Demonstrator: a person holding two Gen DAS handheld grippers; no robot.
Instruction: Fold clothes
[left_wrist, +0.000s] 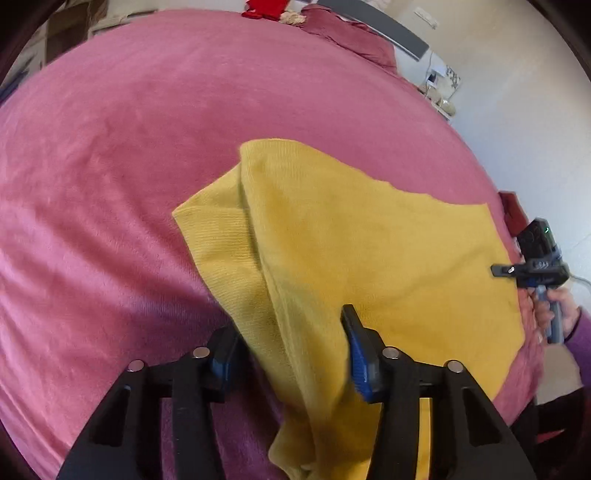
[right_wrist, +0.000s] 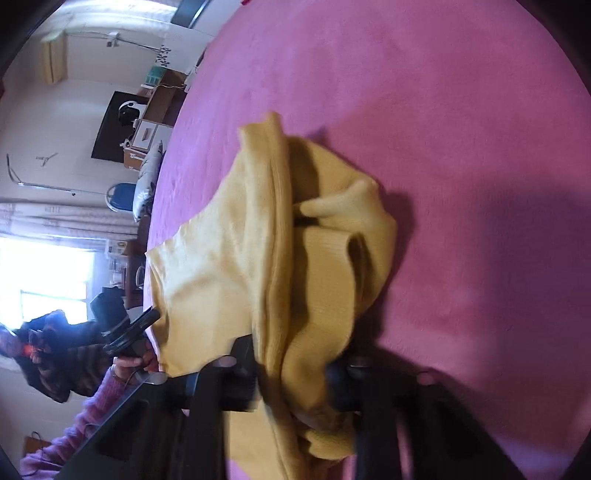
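A yellow knit garment (left_wrist: 351, 251) lies partly spread on a pink bed cover (left_wrist: 129, 155). A lifted fold of it runs down between the fingers of my left gripper (left_wrist: 291, 354), whose jaws stand wide apart with the cloth draped through them. My right gripper (left_wrist: 496, 270) shows at the right edge of the left wrist view, at the garment's far side. In the right wrist view the garment (right_wrist: 229, 266) is bunched and folded over, and its fold passes between the fingers of my right gripper (right_wrist: 291, 373); the view is blurred.
The pink cover (right_wrist: 461, 166) spreads wide around the garment. A red item (left_wrist: 264, 9) and a pillow (left_wrist: 347, 33) lie at the bed's far end. Shelves and a window (right_wrist: 44, 273) stand beyond the bed edge. My left gripper (right_wrist: 133, 328) shows there.
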